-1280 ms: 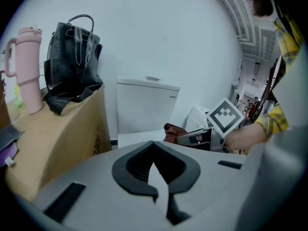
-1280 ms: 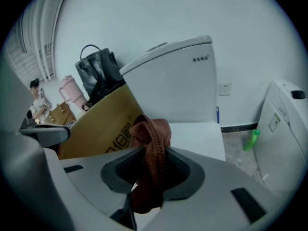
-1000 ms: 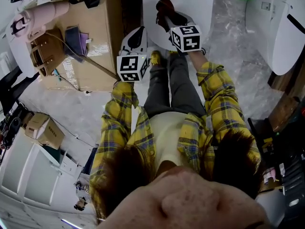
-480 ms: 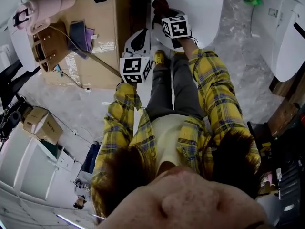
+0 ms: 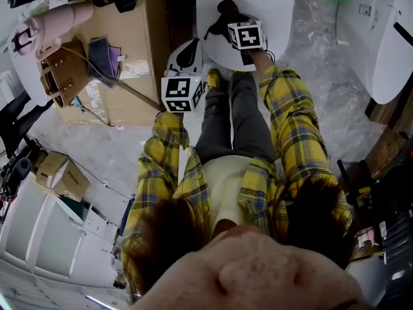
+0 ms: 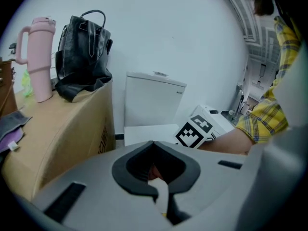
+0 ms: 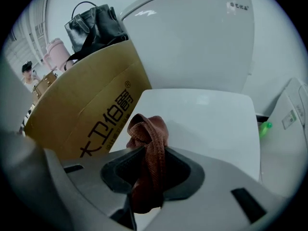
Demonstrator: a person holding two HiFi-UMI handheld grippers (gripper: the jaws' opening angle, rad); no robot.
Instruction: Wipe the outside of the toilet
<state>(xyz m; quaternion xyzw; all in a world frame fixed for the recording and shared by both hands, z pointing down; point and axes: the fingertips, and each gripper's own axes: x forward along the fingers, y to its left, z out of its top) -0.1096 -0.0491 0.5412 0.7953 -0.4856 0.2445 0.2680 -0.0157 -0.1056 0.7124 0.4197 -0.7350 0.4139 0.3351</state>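
In the head view, the white closed-lid toilet (image 5: 264,2) is seen at the upper centre of the frame, directly beyond the right gripper (image 5: 227,23). That gripper is clamped on a bunched rust-brown cloth (image 5: 225,7). The cloth is held over the lid's lower left edge, though contact cannot be confirmed. The left gripper (image 5: 188,47) is placed just to the left, beside the tall brown cardboard box (image 5: 129,76) at upper left. The right gripper is judged to be the nearer to the work. A pale marbled floor (image 5: 316,76) is spread around, and a second white fixture (image 5: 381,37) is seen at upper right.

In the left gripper view, the jaws are drawn together to a slit and nothing is gripped. The white cistern (image 6: 154,100) is framed at centre. A pink handled tumbler (image 6: 41,57) and a black leather handbag (image 6: 82,52) are set on the box at upper left.

In the right gripper view, the cloth is pinched between the jaws at lower centre. The smooth lid is stretched away above it, its long axis running up toward the cistern. The box is stood close along the left flank, so little room is judged to be left there.
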